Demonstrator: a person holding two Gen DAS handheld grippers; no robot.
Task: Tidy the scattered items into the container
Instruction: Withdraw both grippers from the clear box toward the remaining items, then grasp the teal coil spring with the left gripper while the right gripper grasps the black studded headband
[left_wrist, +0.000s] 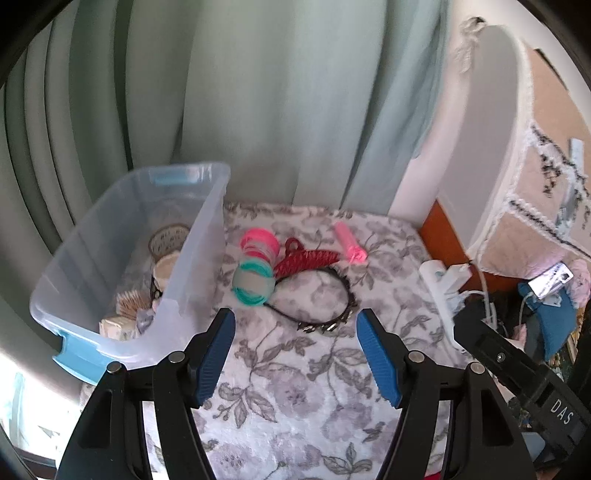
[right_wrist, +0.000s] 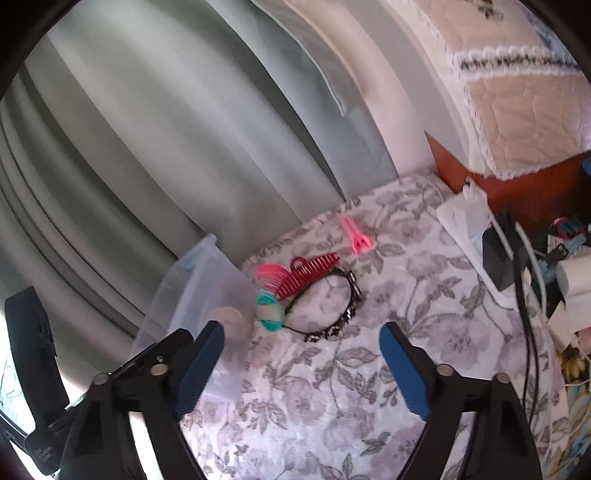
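Note:
A clear plastic bin (left_wrist: 192, 266) with blue handles sits at the left on the floral cloth and holds several small items; it also shows in the right wrist view (right_wrist: 207, 280). Beside it lie a pink and teal coil of hair ties (left_wrist: 255, 269) (right_wrist: 271, 295), a red claw comb (left_wrist: 314, 260) (right_wrist: 308, 275), a black studded headband (left_wrist: 325, 317) (right_wrist: 343, 314) and a pink clip (left_wrist: 349, 242) (right_wrist: 356, 236). My left gripper (left_wrist: 295, 317) is open and empty just short of the headband. My right gripper (right_wrist: 301, 330) is open and empty, near the headband.
A grey-green curtain (left_wrist: 258, 92) hangs behind the bin. A white power strip with plugs and cables (left_wrist: 443, 291) (right_wrist: 476, 236) lies along the right edge. A quilted cover (right_wrist: 517, 110) and clutter stand at the right.

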